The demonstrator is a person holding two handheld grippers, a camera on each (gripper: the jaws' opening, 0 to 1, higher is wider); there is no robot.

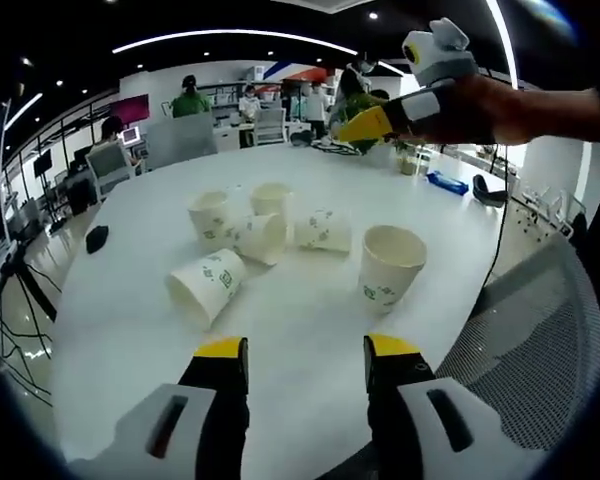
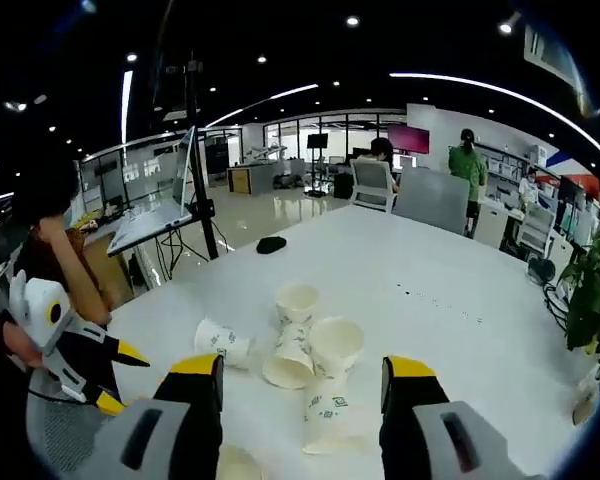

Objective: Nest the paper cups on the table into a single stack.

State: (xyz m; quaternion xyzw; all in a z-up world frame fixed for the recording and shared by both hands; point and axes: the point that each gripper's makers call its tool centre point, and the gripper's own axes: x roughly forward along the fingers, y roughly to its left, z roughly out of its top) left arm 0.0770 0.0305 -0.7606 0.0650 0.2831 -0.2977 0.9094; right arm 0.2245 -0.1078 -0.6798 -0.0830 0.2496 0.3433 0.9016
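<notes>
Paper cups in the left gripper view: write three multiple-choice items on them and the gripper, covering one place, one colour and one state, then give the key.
1. The paper cups are
A. on a mesh chair seat
B. on the white table
C. on the floor

2. The print on the cups is
A. green
B. red
C. blue

3. The left gripper is
A. shut on a cup
B. shut on nothing
C. open, holding nothing

Key:
1 B, since the cups stand and lie scattered on the white tabletop.
2 A, since green marks show on the pale cup walls.
3 C, since its yellow-tipped jaws stand apart, with bare table between them and the cups beyond.
</notes>
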